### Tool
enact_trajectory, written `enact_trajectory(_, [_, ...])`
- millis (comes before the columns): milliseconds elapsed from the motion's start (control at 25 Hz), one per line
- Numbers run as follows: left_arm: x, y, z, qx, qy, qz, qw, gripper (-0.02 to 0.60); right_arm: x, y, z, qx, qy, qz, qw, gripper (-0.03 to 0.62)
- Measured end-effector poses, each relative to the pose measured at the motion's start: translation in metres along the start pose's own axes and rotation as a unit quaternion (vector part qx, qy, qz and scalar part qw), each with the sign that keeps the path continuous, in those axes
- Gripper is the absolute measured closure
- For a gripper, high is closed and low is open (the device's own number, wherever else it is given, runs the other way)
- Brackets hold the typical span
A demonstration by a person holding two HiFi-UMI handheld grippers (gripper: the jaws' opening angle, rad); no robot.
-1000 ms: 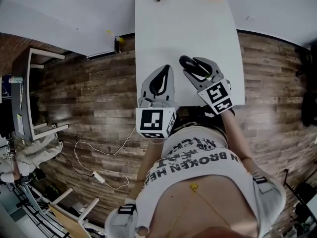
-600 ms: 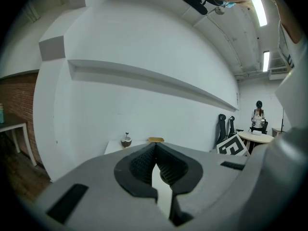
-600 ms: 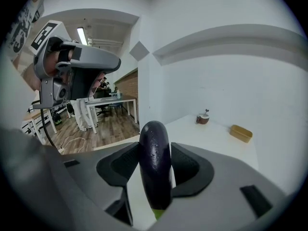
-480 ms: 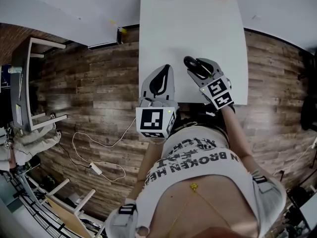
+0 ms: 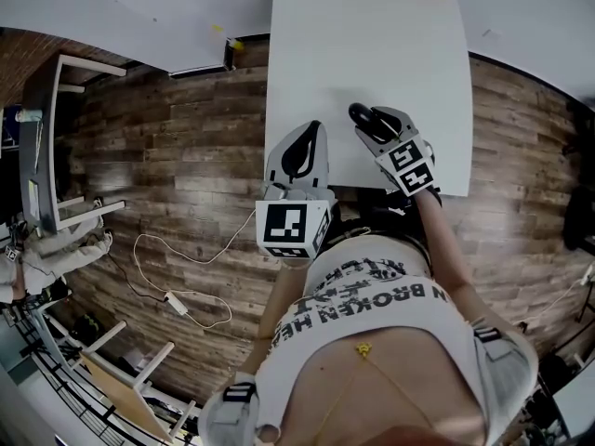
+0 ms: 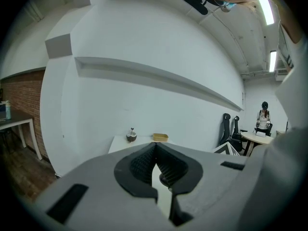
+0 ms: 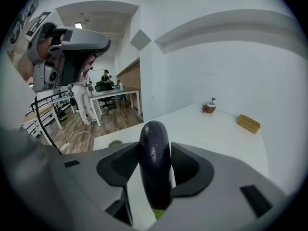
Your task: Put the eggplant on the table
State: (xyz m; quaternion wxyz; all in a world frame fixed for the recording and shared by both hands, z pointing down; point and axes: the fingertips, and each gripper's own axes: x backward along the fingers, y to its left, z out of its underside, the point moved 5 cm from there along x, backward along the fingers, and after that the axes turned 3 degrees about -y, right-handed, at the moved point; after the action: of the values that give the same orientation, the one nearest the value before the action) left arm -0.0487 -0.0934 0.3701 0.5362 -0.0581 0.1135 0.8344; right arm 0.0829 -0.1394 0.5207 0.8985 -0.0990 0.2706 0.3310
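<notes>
A dark purple eggplant [image 7: 155, 167] stands upright between the jaws of my right gripper [image 7: 155, 146], which is shut on it. A bit of green stem shows at its lower end. In the head view the right gripper [image 5: 372, 121] hangs over the near right part of the white table [image 5: 372, 45], with the eggplant [image 5: 359, 113] sticking out past the jaws. I cannot tell whether the eggplant touches the top. My left gripper [image 5: 310, 130] hovers at the table's near edge, to the left of the right one. Its jaws [image 6: 155, 147] are shut with nothing between them.
At the table's far end stand a small round brown object with a stem [image 7: 209, 108] and a flat yellow box [image 7: 248, 123]. A white cable with a power strip [image 5: 172, 300] lies on the wooden floor at the left. Desks and standing people [image 7: 84, 100] are further off.
My right gripper has sunk toward the table with the eggplant still in it. The left gripper has shifted only slightly. The head camera has tilted, so the table sits higher in the frame.
</notes>
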Motion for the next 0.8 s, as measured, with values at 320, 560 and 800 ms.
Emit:
enact_trajectory(320, [0.007, 0.007, 0.006, 0.007, 0.003, -0.012, 0.9999, 0.583, -0.018, -0.001, 0.017, -0.001, 0.029, -0.009, 1.000, 0.387])
enact_trajectory(560, [0.012, 0.009, 0.011, 0.011, 0.006, -0.014, 0.9998, 0.583, -0.029, -0.006, 0.032, -0.011, 0.052, -0.009, 0.999, 0.387])
enact_trajectory(800, [0.016, 0.011, 0.014, 0.013, 0.007, -0.014, 0.9998, 0.583, -0.042, -0.011, 0.038, -0.018, 0.071, -0.009, 0.997, 0.387])
